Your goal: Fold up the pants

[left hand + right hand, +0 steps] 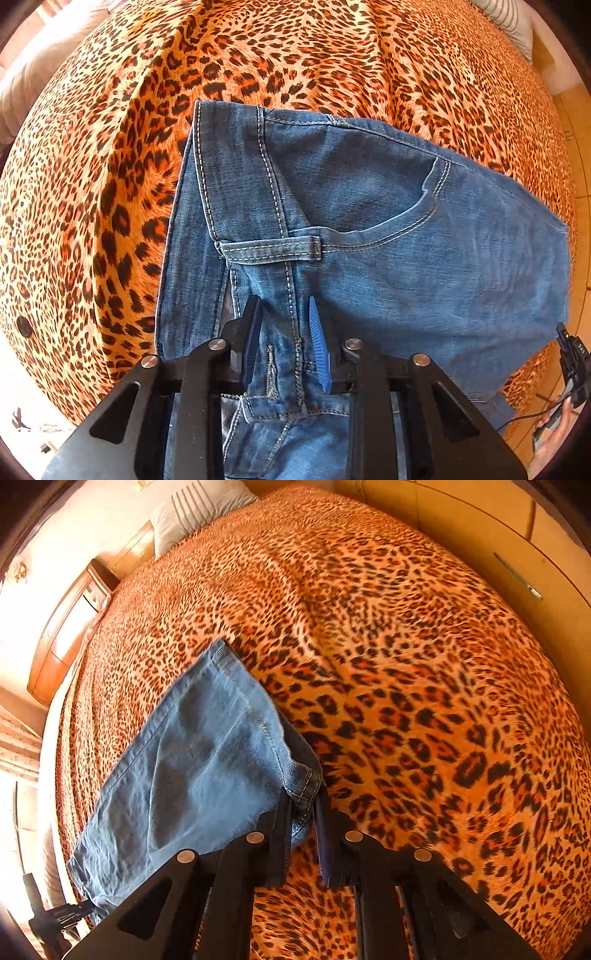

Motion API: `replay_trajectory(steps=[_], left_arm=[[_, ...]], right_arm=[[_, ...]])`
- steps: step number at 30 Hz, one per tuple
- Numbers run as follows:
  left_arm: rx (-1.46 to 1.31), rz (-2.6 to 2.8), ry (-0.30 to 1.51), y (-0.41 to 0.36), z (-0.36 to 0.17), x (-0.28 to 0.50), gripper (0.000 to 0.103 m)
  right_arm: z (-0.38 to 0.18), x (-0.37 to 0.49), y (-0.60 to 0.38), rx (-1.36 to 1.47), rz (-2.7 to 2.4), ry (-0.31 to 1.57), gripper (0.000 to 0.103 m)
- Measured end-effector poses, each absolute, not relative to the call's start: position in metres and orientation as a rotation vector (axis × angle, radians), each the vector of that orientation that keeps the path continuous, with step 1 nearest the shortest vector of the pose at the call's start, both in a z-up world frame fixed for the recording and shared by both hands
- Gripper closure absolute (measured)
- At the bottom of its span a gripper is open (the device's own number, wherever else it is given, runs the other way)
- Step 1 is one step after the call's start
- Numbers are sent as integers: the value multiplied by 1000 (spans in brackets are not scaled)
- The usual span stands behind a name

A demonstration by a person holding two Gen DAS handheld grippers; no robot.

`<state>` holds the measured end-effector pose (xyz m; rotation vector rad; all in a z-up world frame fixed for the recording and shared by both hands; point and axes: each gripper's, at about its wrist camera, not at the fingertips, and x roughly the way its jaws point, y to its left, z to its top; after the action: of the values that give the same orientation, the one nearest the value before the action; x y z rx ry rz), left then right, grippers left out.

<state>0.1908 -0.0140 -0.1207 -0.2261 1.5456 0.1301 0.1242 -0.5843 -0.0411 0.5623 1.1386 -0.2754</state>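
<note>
Blue jeans lie on a leopard-print bedspread, waistband and front pocket towards me in the left wrist view. My left gripper is shut on the waistband by the fly seam, fabric bunched between its blue pads. In the right wrist view the jeans' leg hangs lifted over the bed. My right gripper is shut on its hem corner. The right gripper shows at the far right edge of the left wrist view.
A grey pillow lies at the head of the bed. A wooden headboard stands at the left, wooden wardrobe doors at the right. The bedspread stretches wide around the jeans.
</note>
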Motion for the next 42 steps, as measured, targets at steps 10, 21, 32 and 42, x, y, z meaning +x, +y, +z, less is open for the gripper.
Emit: replay_trajectory(steps=[10, 21, 32, 42], left_arm=[[-325, 73, 1403, 18, -54, 210, 72], [-564, 69, 1558, 40, -101, 263, 40], [-605, 91, 1580, 40, -125, 271, 40], [-512, 97, 1564, 23, -117, 293, 95]], right_arm=[[-30, 120, -610, 591, -273, 1103, 57], [-22, 215, -592, 587, -184, 1111, 42], [-57, 295, -554, 463, -145, 1230, 36], [-60, 308, -551, 374, -149, 1235, 80]])
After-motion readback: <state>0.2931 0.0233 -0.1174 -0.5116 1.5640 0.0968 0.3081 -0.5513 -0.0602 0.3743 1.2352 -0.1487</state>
